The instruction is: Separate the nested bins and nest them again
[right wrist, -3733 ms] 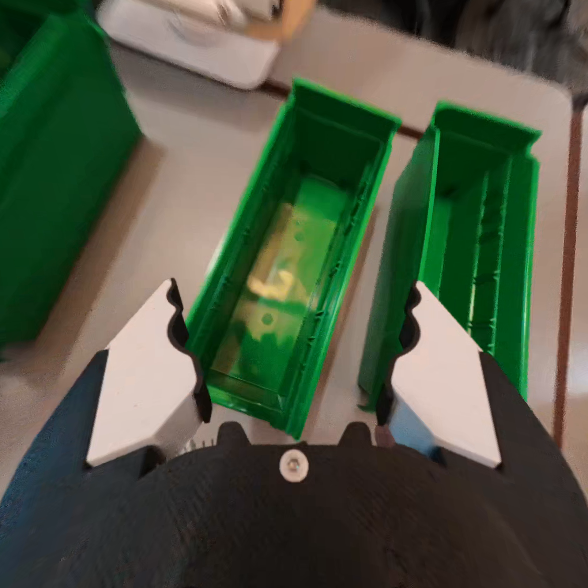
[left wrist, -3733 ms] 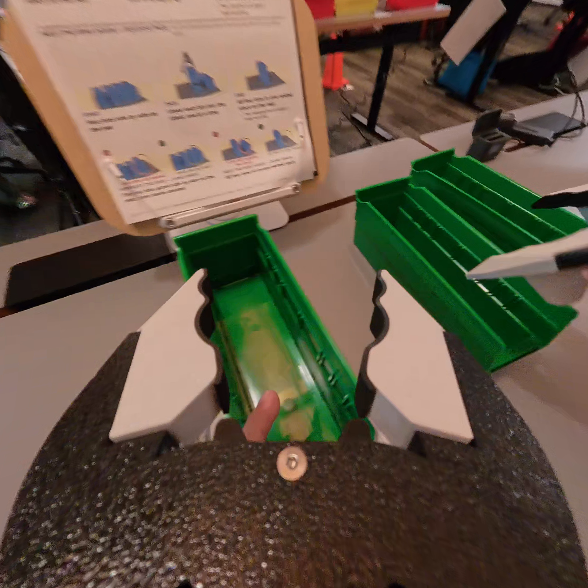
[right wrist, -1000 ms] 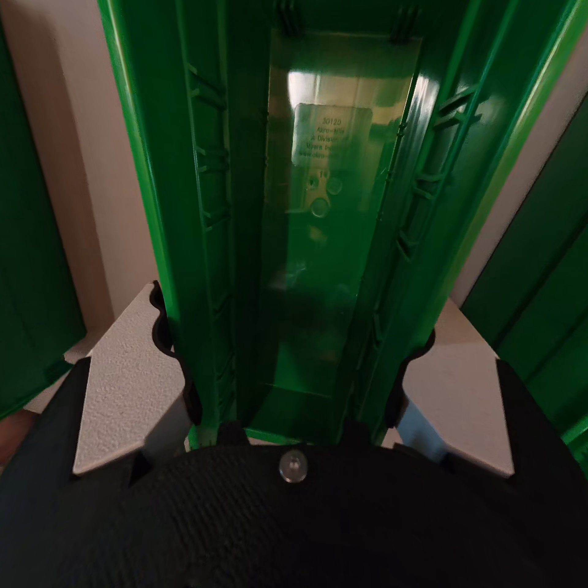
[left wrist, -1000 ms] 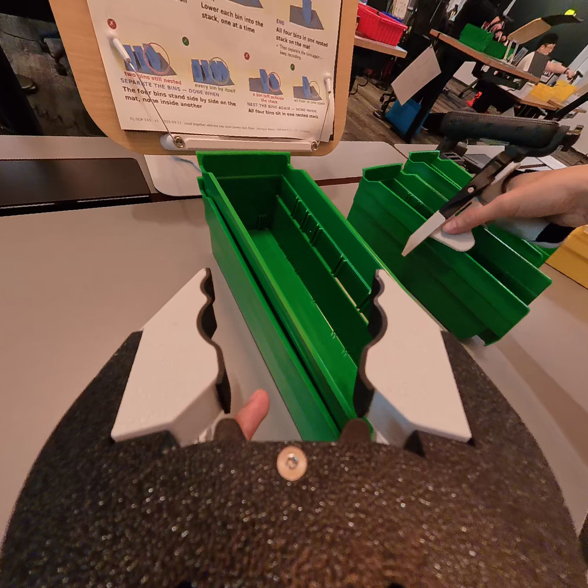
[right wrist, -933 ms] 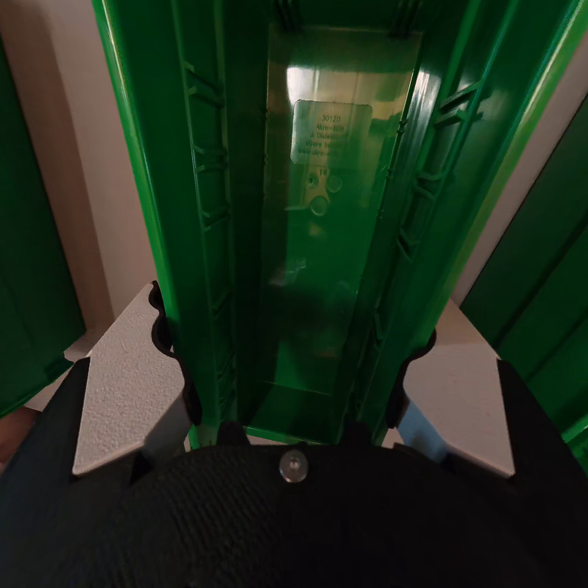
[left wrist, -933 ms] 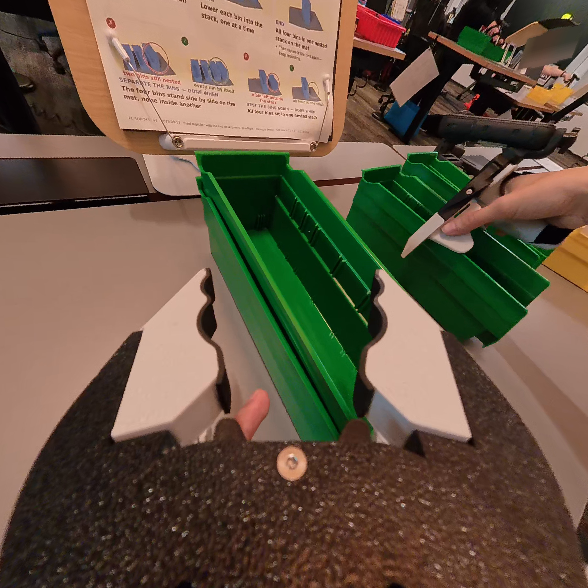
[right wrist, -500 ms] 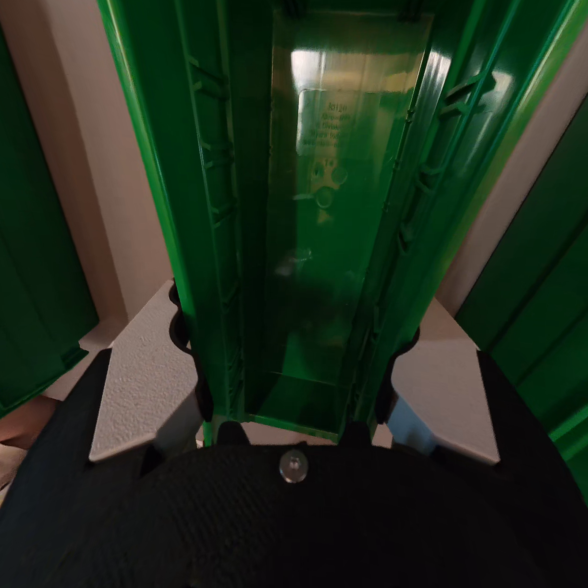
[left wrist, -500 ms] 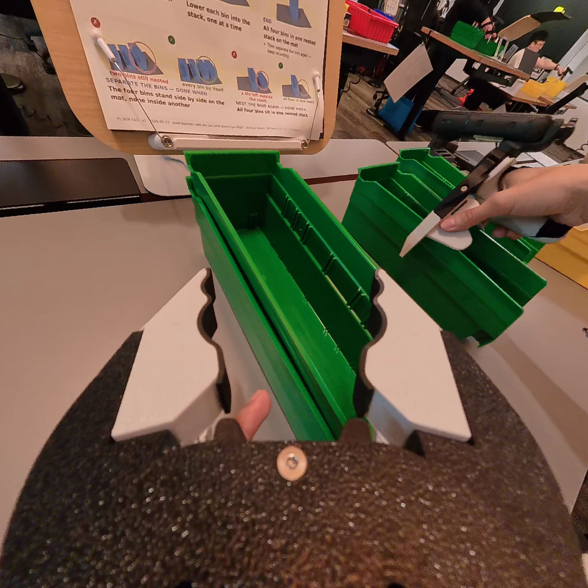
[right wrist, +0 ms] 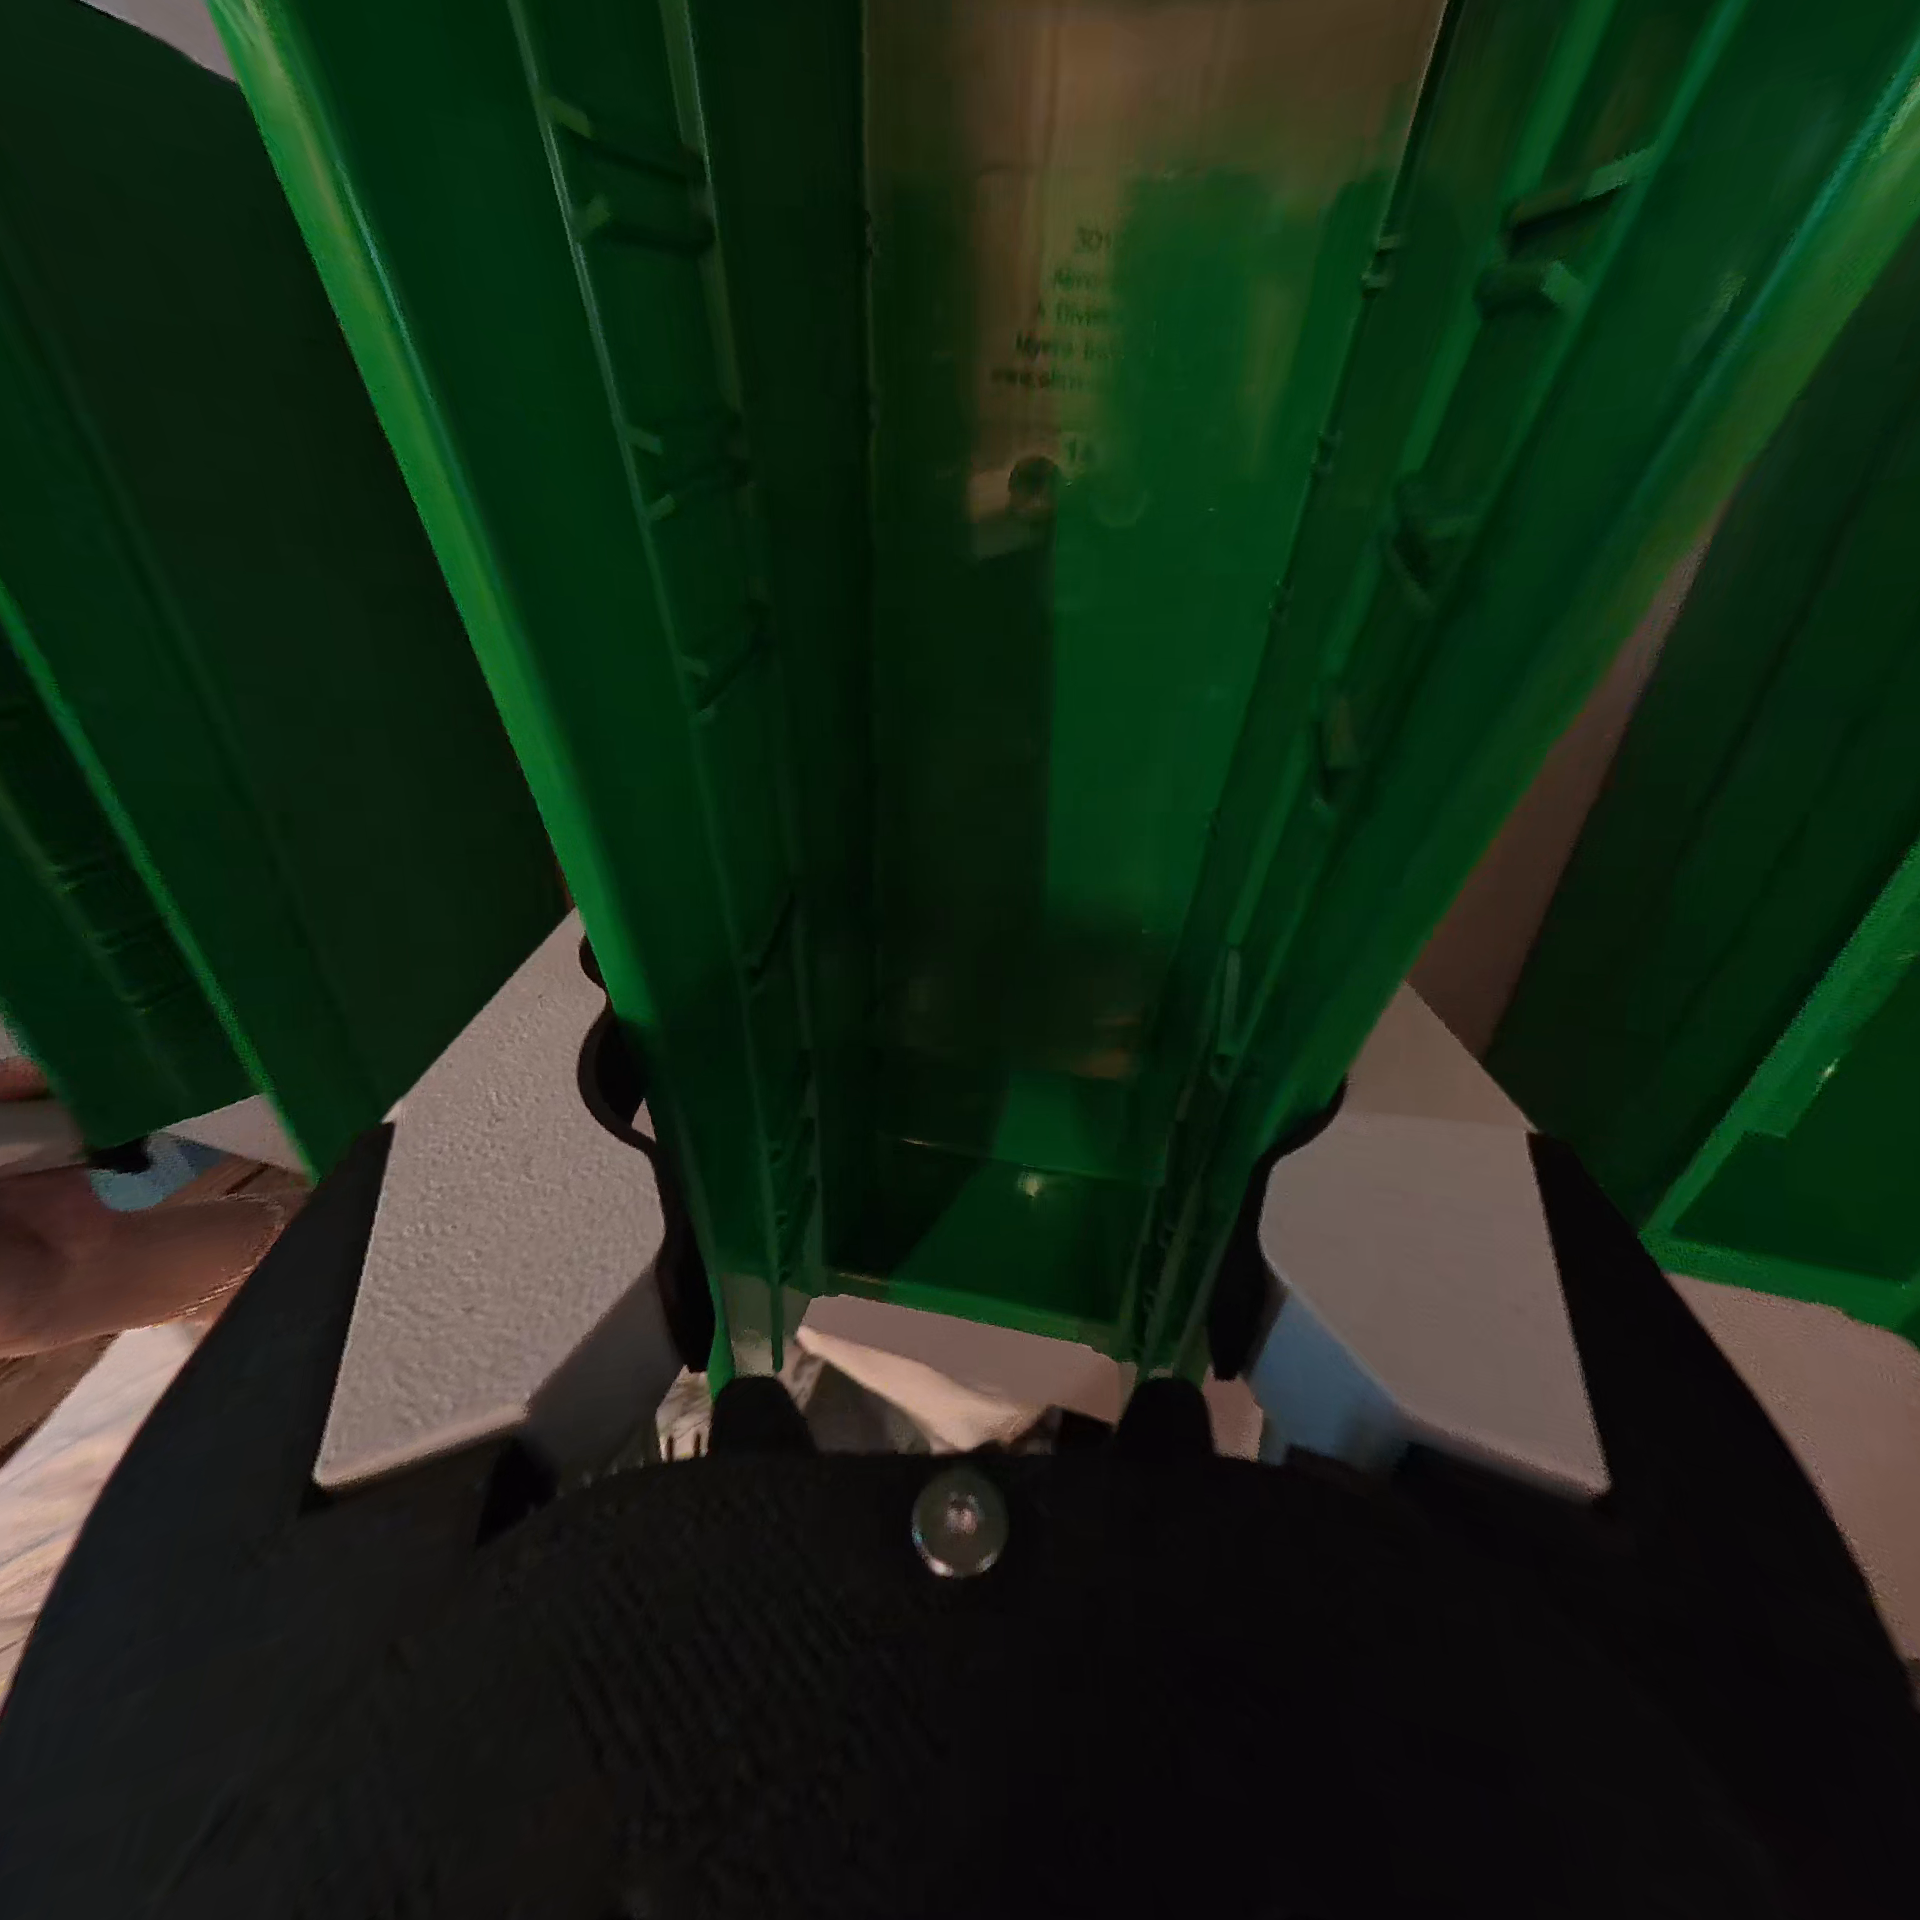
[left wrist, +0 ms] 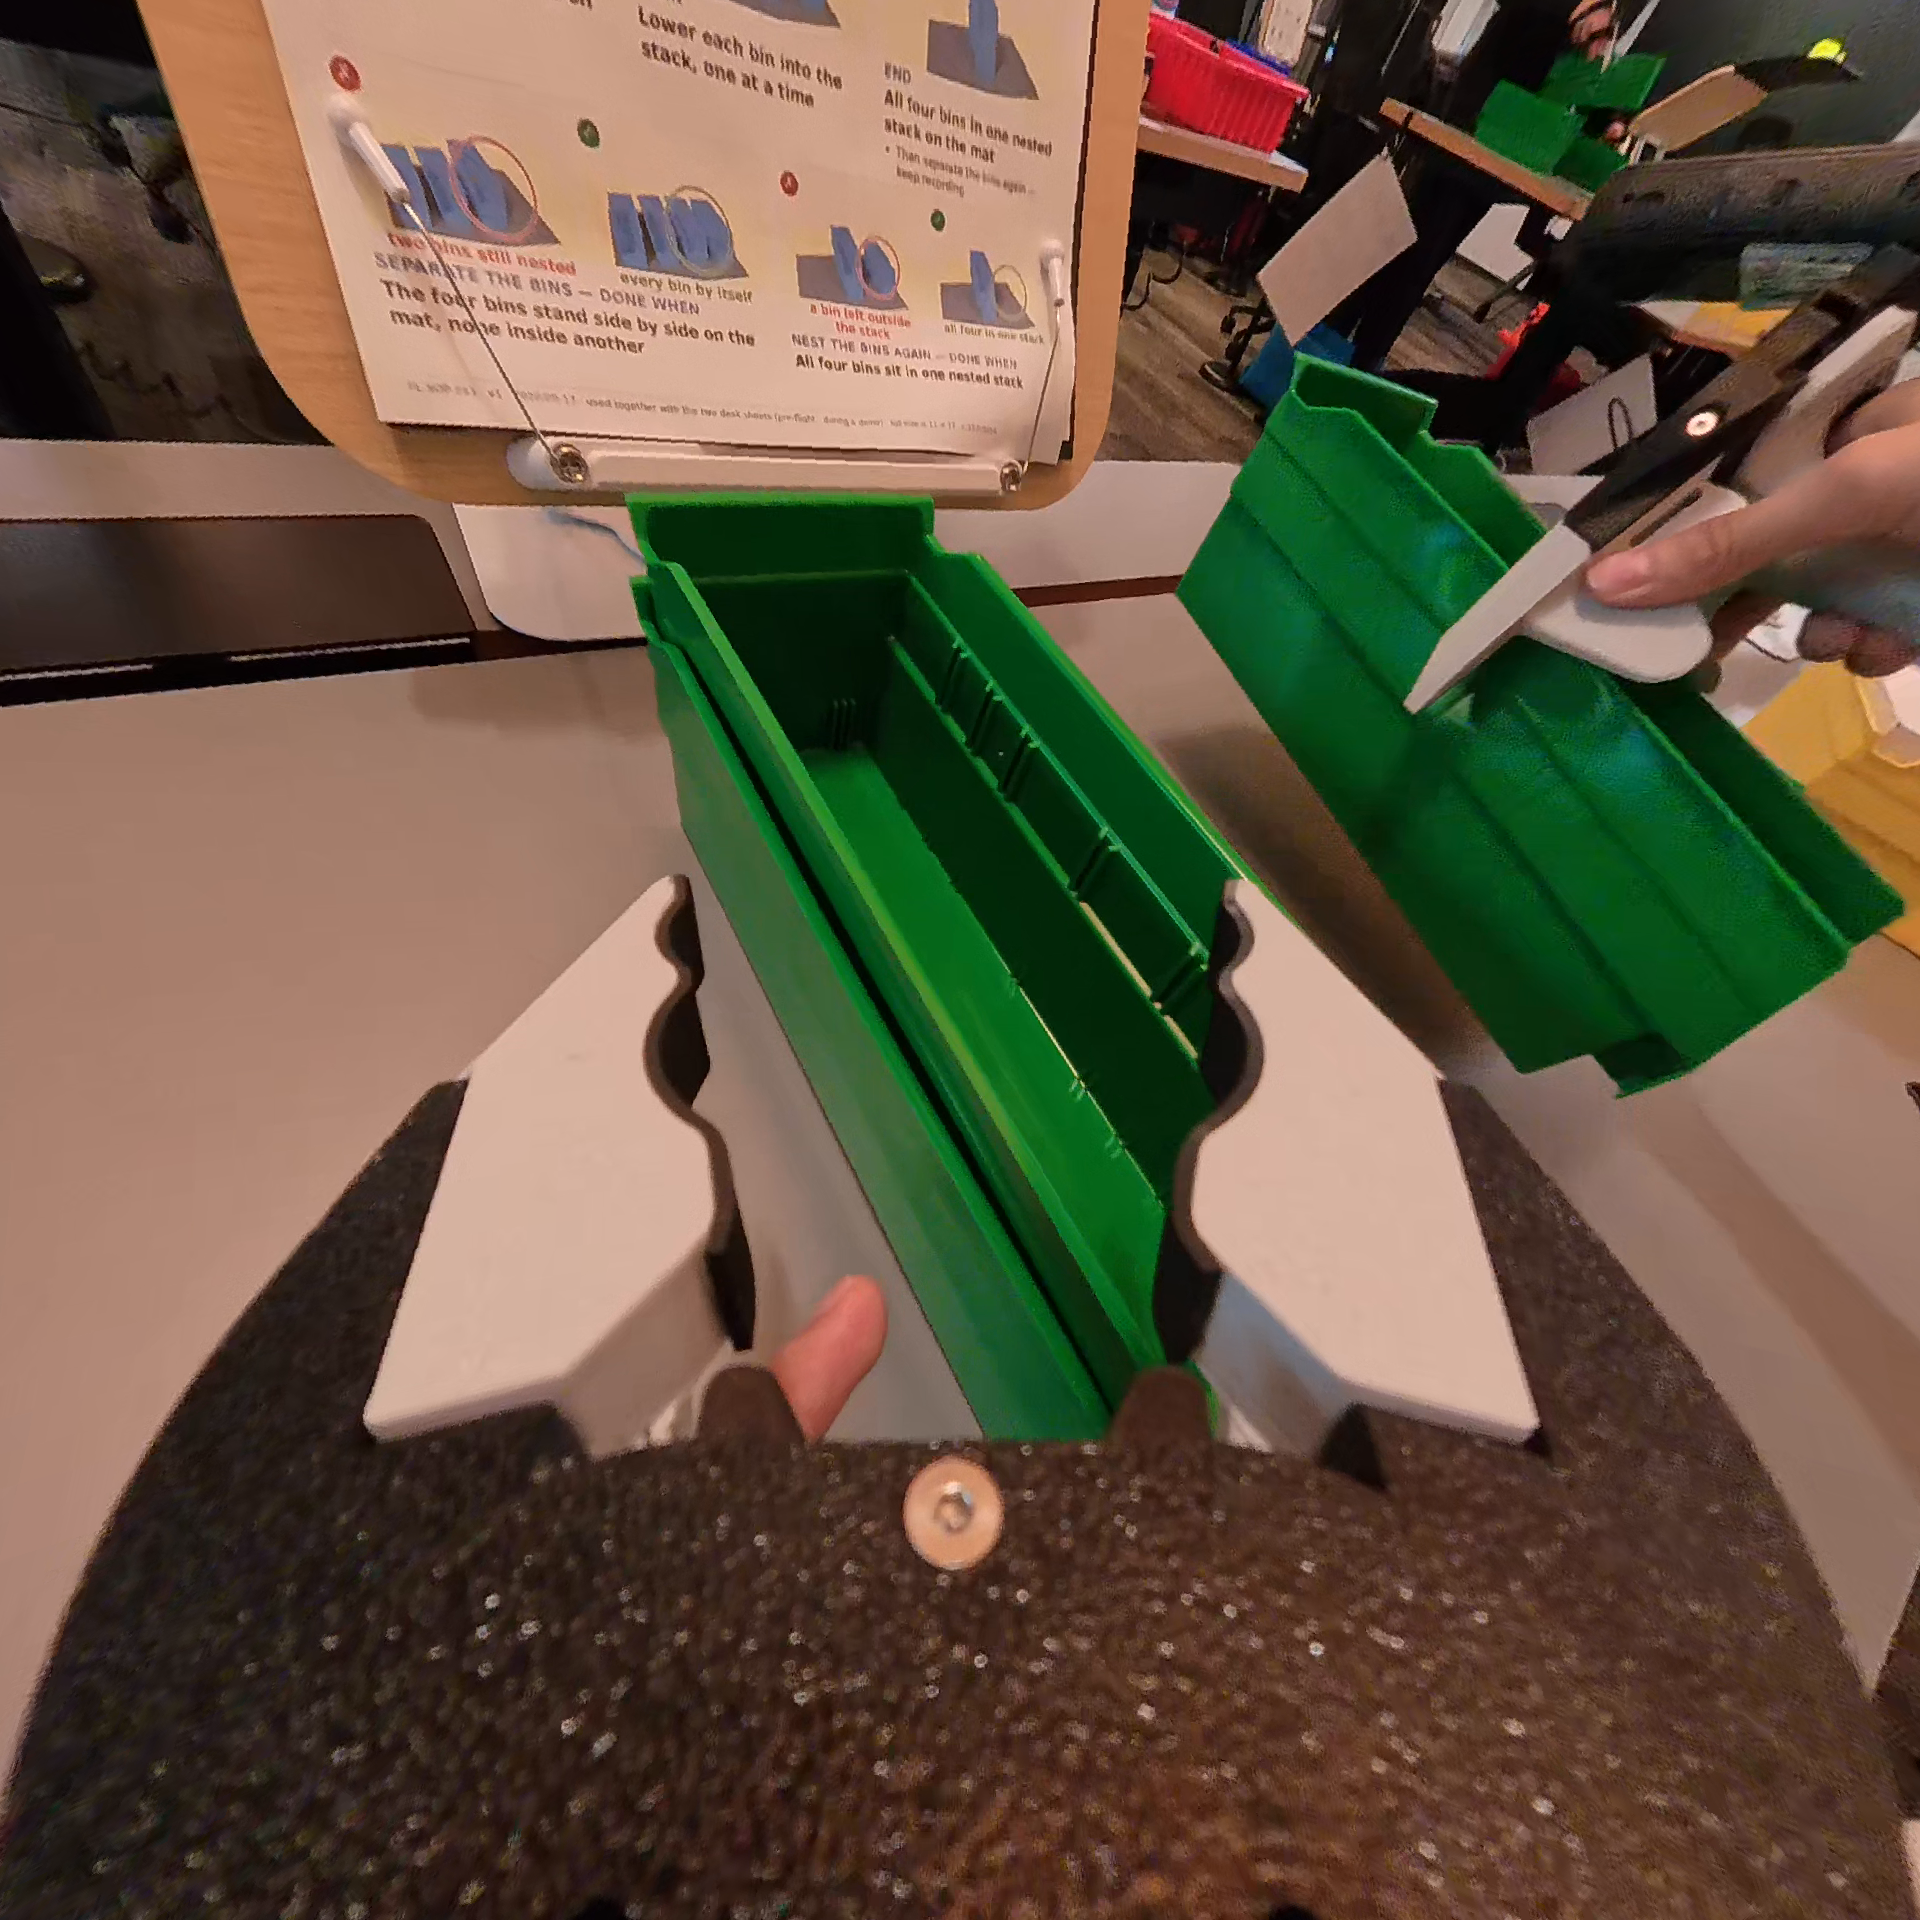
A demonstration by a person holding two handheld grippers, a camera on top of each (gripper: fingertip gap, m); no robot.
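Two nested green bins (left wrist: 935, 831) lie lengthwise on the grey table (left wrist: 260, 935). My left gripper (left wrist: 951, 904) is open around their near end: its right finger is at the outer wall and its left finger stands apart. My right gripper (right wrist: 977, 977) is shut on the two side walls of another green bin (right wrist: 1039, 623). It looks down into that bin. In the left wrist view this held bin (left wrist: 1558, 810) hangs tilted above the table at the right, with the right gripper (left wrist: 1455, 675) on its rim.
A wooden board with an instruction sheet (left wrist: 707, 208) stands behind the bins. A yellow bin (left wrist: 1839, 748) sits at the far right edge. Green bins flank the held one in the right wrist view, on the left (right wrist: 208, 623) and on the right (right wrist: 1766, 831).
My right gripper's fingers have closed in on the bin's walls, and the bin has risen and tilted off the table. My left gripper stays open at the nested pair.
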